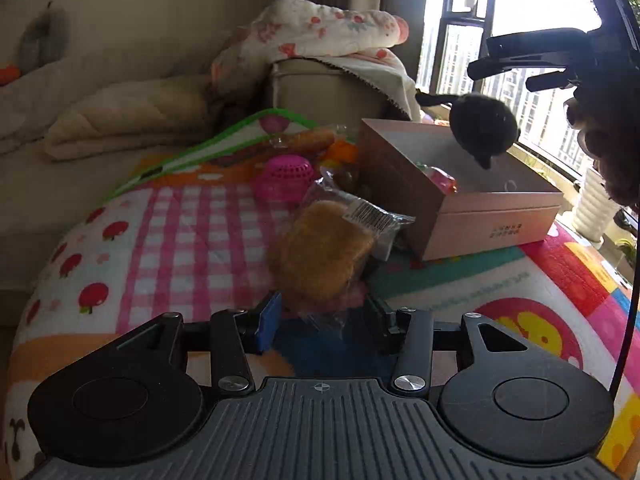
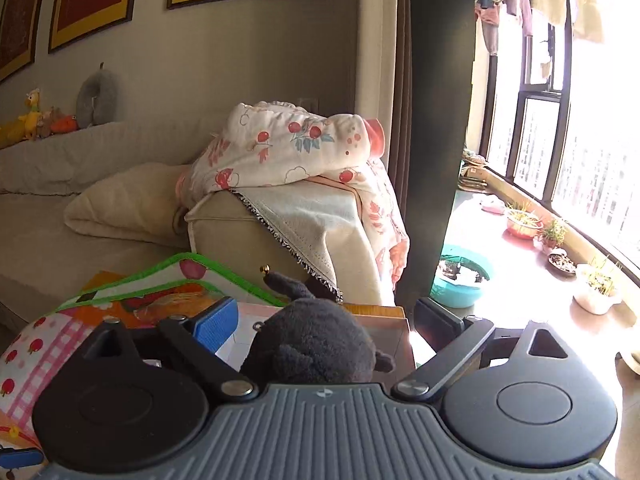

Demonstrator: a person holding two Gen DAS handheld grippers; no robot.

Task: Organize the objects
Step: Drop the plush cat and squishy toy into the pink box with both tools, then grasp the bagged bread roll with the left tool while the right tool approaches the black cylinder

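My left gripper (image 1: 322, 314) is shut on the clear wrapper of a packaged round brown pastry (image 1: 324, 252) and holds it just above the colourful play mat (image 1: 180, 232). A pink open box (image 1: 460, 204) stands on the mat to the right, with a wrapped pink item (image 1: 438, 178) inside. A black plush toy (image 1: 482, 126) is in mid-air over the box, below my right gripper (image 1: 516, 66). In the right wrist view my right gripper (image 2: 324, 322) is open, its jaws wide apart, and the black plush toy (image 2: 316, 344) lies between them above the box (image 2: 396, 332).
A pink perforated plastic ball (image 1: 284, 178), an orange item (image 1: 342, 150) and other wrapped snacks lie on the mat behind the pastry. A beige sofa (image 2: 100, 216) with a floral blanket (image 2: 296, 140) is behind. Plants and a teal basin (image 2: 460, 280) stand by the window.
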